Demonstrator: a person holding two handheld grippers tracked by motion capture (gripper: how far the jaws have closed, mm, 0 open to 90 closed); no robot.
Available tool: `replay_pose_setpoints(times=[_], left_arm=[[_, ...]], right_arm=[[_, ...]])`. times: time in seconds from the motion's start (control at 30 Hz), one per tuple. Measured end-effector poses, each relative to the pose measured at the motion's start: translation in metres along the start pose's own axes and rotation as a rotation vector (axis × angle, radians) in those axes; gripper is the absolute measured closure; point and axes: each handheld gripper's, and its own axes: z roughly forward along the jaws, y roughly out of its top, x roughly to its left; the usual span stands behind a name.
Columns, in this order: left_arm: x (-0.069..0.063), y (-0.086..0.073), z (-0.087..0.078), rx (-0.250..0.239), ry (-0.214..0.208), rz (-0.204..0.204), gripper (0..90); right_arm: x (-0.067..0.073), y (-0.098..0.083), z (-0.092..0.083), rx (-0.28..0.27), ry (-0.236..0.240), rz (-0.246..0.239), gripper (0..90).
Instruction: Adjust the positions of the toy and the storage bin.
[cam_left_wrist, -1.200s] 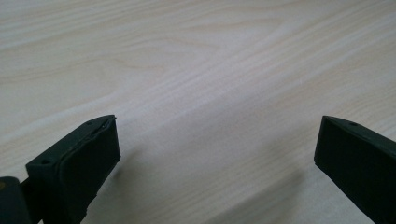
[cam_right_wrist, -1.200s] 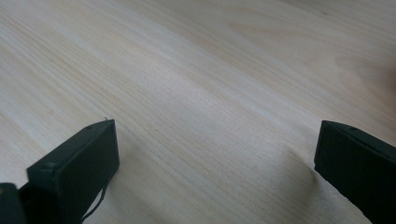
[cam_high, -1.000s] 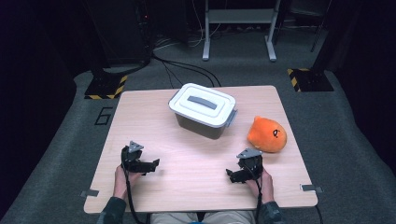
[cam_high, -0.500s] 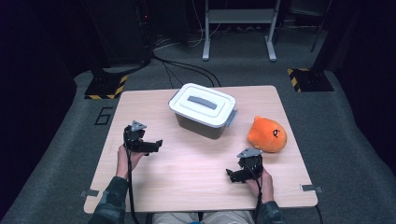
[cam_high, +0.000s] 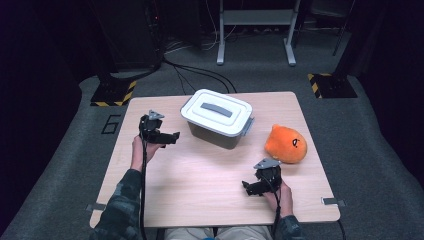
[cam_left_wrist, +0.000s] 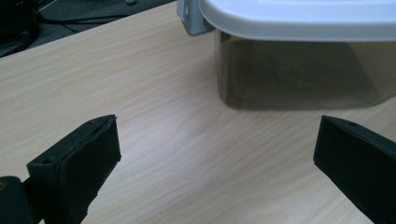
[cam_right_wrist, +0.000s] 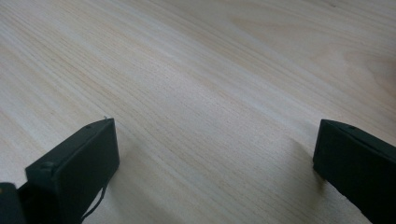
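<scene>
My right gripper (cam_high: 251, 186) sits low over the wooden table (cam_high: 200, 180), closest to me, its jaws spread wide with nothing but bare wood grain between them. It points to my left across the tabletop, and there is open room on that side all the way over to my left forearm. The near edge of the table lies just behind it.

My left gripper (cam_high: 170, 136) is farther out, jaws also spread wide and empty, aimed to my right at the storage box (cam_high: 218, 118). In the left gripper view the box's smoky clear wall (cam_left_wrist: 299, 74) stands just ahead of the jaw tips, apart from them, under the overhanging white lid (cam_left_wrist: 299, 18) with a grey latch at its corner.

Beyond my right gripper, towards the table's right edge, the orange plush toy (cam_high: 285, 144) rests, a clear strip of wood between it and the box.
</scene>
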Motion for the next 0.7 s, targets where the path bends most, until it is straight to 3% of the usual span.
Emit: replay_pose_setpoints(times=[0.7], left_arm=[[0.006, 0.054, 0.018, -0.029, 0.020, 0.000, 0.4]], right_arm=[[0.000, 0.000, 0.000, 0.000, 0.001, 0.000, 0.0]])
